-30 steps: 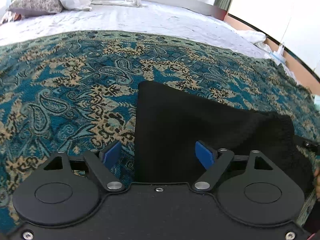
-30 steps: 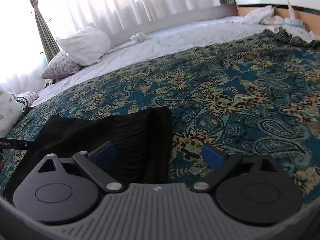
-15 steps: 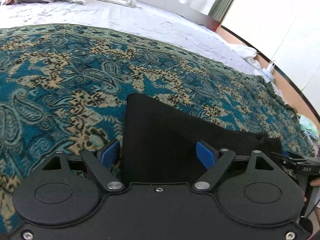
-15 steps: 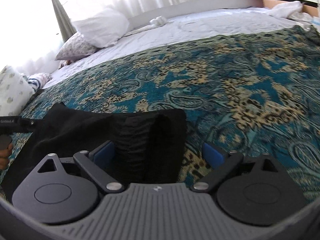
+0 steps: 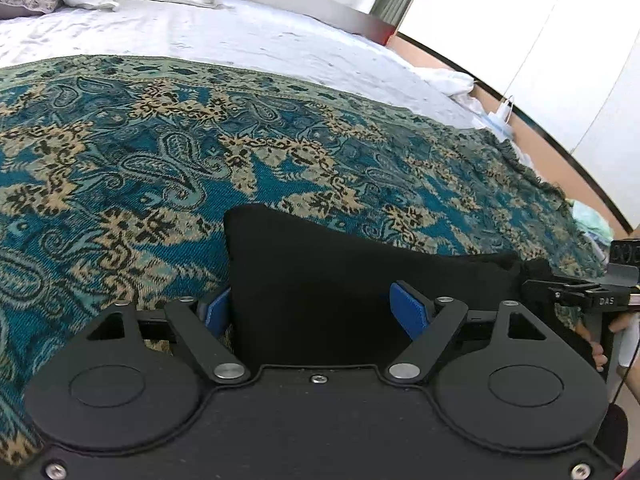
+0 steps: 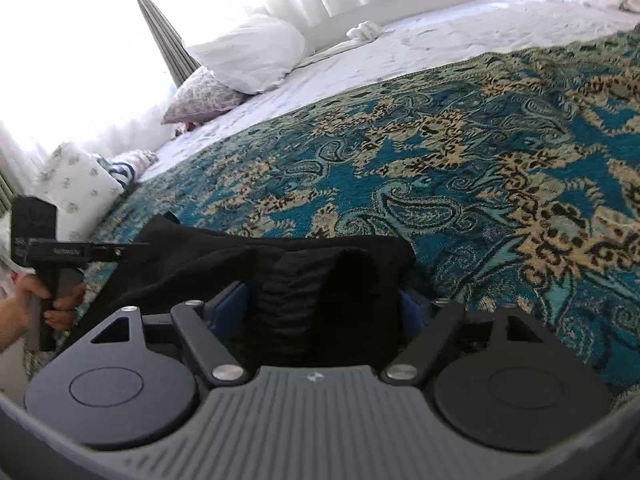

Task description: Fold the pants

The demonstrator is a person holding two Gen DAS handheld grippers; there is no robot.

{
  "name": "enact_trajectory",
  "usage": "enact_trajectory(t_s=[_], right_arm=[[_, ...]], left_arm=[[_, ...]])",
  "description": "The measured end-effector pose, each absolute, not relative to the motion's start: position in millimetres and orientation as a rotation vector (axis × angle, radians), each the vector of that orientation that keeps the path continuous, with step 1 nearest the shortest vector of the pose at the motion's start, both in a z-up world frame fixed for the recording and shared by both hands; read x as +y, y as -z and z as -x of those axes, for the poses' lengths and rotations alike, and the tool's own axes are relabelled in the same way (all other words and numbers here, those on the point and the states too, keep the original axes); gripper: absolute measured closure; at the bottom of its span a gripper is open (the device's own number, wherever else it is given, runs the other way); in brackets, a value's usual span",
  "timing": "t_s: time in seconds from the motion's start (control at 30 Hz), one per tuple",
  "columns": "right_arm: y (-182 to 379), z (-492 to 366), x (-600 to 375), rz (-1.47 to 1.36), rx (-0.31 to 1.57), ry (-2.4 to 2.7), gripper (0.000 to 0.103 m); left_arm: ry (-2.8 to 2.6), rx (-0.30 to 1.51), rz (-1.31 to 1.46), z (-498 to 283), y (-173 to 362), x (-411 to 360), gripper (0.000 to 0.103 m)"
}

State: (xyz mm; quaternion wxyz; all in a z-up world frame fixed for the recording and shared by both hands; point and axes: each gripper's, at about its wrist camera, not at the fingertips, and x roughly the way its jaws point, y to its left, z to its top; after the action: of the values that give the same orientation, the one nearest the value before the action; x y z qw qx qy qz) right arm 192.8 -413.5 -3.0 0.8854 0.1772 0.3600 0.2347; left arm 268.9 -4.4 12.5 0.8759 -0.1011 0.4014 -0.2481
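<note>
1. The folded black knit pants (image 5: 328,280) are lying on the teal and tan paisley bedspread (image 5: 160,168), near its front edge, with 1 end in front of each of your tools.
2. Your left tool (image 5: 316,312) is standing open around 1 end of the pants: the cloth is sitting between the blue pads (image 5: 408,312), and I cannot see either pad pressing on it. Be sliding the lower edge under every layer before you are squeezing.
3. Your right tool (image 6: 324,312) has just been closing on the ribbed, bunched end of the pants (image 6: 304,280). The cloth is filling the gap between the pads, but whether they are already pinching it I cannot tell, so be checking for a firm bite.
4. Judging by the slack ridge near the right tool, you are risking a crooked fold, so be keeping both tools level and pulling gently apart.
5. Be lifting both ends together, then carrying them over evenly.
</note>
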Motion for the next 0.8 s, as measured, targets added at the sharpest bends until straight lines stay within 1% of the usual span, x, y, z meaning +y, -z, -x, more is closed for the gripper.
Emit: enact_trajectory(t_s=[0.07,0.1,0.13,0.17,0.2,0.23,0.27,0.3,0.4,0.53,0.8], right_arm=[[3.5,-196.6,-412.0,-0.372,0.748,-0.492,0.029],[3.4,-196.8,-410.5,-0.368,0.747,-0.493,0.034],[3.2,-196.6,-409.3,-0.367,0.744,-0.498,0.037],[3.8,-196.2,-409.0,-0.379,0.744,-0.509,0.048],[4.9,-196.4,-408.3,-0.401,0.749,-0.527,0.058],[6.1,-196.4,-406.6,-0.419,0.753,-0.535,0.059],[5.3,-195.3,-402.7,-0.410,0.746,-0.528,0.059],[2.9,-193.8,-397.6,-0.389,0.734,-0.520,0.061],[-5.6,-194.5,-383.3,-0.340,0.696,-0.506,0.065],[-11.0,-215.7,-362.5,-0.299,0.678,-0.492,0.065],[-21.0,-281.9,-317.9,-0.246,0.660,-0.477,0.066]], left_arm=[[0.522,0.835,0.220,-272.7,-11.3,-5.1,0.025],[0.527,0.837,0.219,-274.2,-10.8,-6.4,0.035],[0.523,0.838,0.211,-274.9,-10.5,-7.7,0.043],[0.508,0.838,0.197,-274.7,-10.3,-8.8,0.053],[0.501,0.827,0.193,-273.0,-10.2,-8.2,0.060],[0.492,0.807,0.193,-269.6,-10.9,-6.6,0.067],[0.477,0.788,0.186,-265.4,-12.3,-5.2,0.076],[0.467,0.768,0.175,-261.4,-14.5,-4.9,0.082],[0.414,0.689,0.092,-247.4,-24.3,-8.3,0.086],[0.319,0.623,0.051,-247.6,-31.8,-5.3,0.086],[0.142,0.620,0.062,-294.7,-32.0,18.7,0.086]])
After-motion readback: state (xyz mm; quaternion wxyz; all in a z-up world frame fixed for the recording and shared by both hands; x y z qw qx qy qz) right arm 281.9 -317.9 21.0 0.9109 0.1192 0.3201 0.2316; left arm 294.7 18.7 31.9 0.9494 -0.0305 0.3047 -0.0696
